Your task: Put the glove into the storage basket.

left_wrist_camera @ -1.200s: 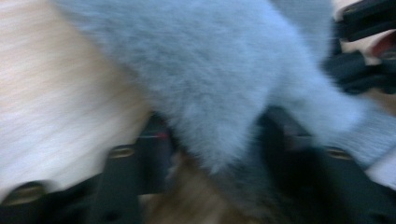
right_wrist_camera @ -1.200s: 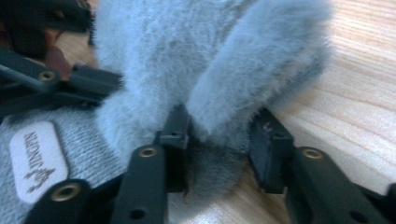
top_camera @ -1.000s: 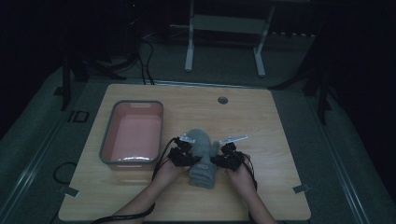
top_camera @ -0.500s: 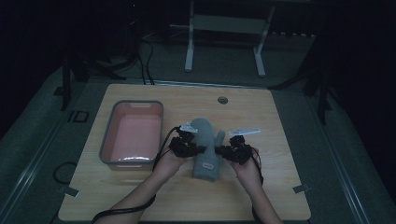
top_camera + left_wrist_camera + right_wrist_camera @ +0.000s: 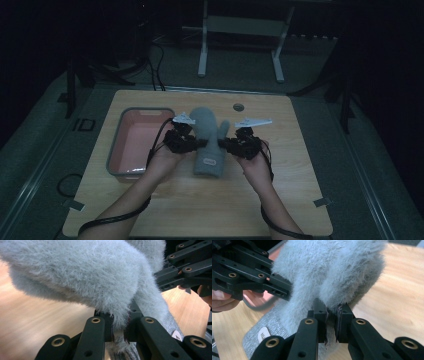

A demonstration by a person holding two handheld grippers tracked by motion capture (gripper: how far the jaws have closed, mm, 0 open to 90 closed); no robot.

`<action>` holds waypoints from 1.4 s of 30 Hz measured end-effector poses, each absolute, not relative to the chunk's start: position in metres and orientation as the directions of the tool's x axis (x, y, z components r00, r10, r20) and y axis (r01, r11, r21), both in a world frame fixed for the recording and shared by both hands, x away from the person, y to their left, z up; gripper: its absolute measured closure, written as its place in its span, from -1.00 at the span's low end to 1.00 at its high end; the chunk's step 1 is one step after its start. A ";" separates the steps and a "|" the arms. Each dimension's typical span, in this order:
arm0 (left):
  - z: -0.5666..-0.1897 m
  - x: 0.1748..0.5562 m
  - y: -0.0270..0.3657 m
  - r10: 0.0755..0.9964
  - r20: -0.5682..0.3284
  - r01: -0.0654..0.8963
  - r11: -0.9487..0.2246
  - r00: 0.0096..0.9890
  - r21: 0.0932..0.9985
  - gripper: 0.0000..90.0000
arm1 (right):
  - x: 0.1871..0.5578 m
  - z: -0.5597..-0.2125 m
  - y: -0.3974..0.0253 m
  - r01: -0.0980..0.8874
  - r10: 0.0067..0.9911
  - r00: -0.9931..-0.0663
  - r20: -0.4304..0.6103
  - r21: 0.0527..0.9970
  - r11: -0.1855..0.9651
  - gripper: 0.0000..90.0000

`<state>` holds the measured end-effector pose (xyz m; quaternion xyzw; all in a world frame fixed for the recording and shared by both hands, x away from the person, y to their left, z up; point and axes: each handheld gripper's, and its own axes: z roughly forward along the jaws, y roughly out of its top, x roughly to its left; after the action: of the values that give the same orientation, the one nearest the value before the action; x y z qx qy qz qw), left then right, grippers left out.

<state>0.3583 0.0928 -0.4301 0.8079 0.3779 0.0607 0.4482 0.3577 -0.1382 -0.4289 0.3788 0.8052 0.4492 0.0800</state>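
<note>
A fluffy grey mitten with a knit cuff and a small white label is held between both grippers above the wooden table. My left gripper pinches its left edge; in the left gripper view its jaws are shut on the grey fur of the mitten. My right gripper pinches the right edge near the thumb, jaws shut on the fur of the mitten. The cuff hangs toward the person.
A pink tray with a grey rim stands on the table's left, just beside the left hand. A round hole sits near the table's far edge. White stand legs rise behind the table.
Both grippers have carried the mitten away from the person, toward the table's far side, and it now hangs stretched out lengthwise between them.
</note>
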 end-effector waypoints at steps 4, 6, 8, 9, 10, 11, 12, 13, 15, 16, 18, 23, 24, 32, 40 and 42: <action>-0.418 0.358 0.107 0.680 -0.226 0.548 -0.302 0.697 0.780 0.82 | 0.361 -0.417 -0.123 0.516 0.669 -0.718 0.193 0.793 0.324 0.83; -0.406 0.357 0.123 0.692 -0.222 0.545 -0.288 0.686 0.788 0.82 | 0.365 -0.405 -0.109 0.497 0.652 -0.734 0.191 0.805 0.324 0.83; -0.398 0.356 0.135 0.697 -0.219 0.540 -0.280 0.683 0.794 0.81 | 0.368 -0.398 -0.100 0.487 0.640 -0.744 0.190 0.811 0.325 0.82; -0.394 0.356 0.140 0.698 -0.216 0.538 -0.280 0.682 0.795 0.82 | 0.369 -0.394 -0.096 0.484 0.635 -0.748 0.195 0.815 0.319 0.83; -0.394 0.356 0.140 0.698 -0.216 0.538 -0.280 0.682 0.795 0.81 | 0.369 -0.391 -0.091 0.480 0.629 -0.752 0.198 0.819 0.316 0.83; -0.387 0.354 0.150 0.709 -0.204 0.535 -0.280 0.675 0.797 0.81 | 0.370 -0.388 -0.085 0.475 0.625 -0.756 0.193 0.819 0.321 0.83; -0.384 0.354 0.156 0.713 -0.192 0.532 -0.290 0.675 0.795 0.81 | 0.370 -0.385 -0.079 0.469 0.621 -0.761 0.189 0.821 0.325 0.83; -0.384 0.354 0.156 0.713 -0.192 0.532 -0.290 0.675 0.795 0.81 | 0.371 -0.383 -0.073 0.463 0.617 -0.765 0.182 0.823 0.331 0.83; -0.378 0.351 0.173 0.728 -0.177 0.533 -0.293 0.663 0.794 0.81 | 0.372 -0.379 -0.060 0.454 0.609 -0.773 0.176 0.824 0.338 0.83; -0.378 0.351 0.173 0.728 -0.177 0.533 -0.293 0.663 0.794 0.81 | 0.373 -0.377 -0.053 0.450 0.602 -0.779 0.173 0.823 0.346 0.83; -0.374 0.349 0.192 0.745 -0.166 0.538 -0.292 0.647 0.790 0.81 | 0.375 -0.376 -0.040 0.445 0.590 -0.788 0.175 0.824 0.350 0.83; -0.379 0.349 0.223 0.778 -0.162 0.564 -0.278 0.607 0.778 0.81 | 0.383 -0.379 -0.001 0.443 0.567 -0.805 0.174 0.812 0.381 0.83; -0.379 0.349 0.223 0.778 -0.162 0.564 -0.278 0.607 0.778 0.81 | 0.383 -0.379 -0.001 0.443 0.567 -0.805 0.174 0.812 0.381 0.83; -0.426 0.364 0.260 0.796 -0.257 0.659 -0.222 0.548 0.719 0.81 | 0.399 -0.415 0.046 0.492 0.572 -0.800 0.180 0.743 0.454 0.83; -0.469 0.381 0.258 0.808 -0.294 0.728 -0.224 0.510 0.648 0.80 | 0.416 -0.459 0.060 0.563 0.616 -0.766 0.183 0.655 0.505 0.83; -0.481 0.388 0.255 0.822 -0.276 0.748 -0.248 0.499 0.615 0.80 | 0.422 -0.472 0.065 0.582 0.633 -0.755 0.170 0.619 0.527 0.83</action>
<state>0.3878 0.2548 -0.4807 0.7882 0.4980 0.0511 0.3579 0.4217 0.0651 -0.4724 0.3480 0.8730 0.3396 0.0379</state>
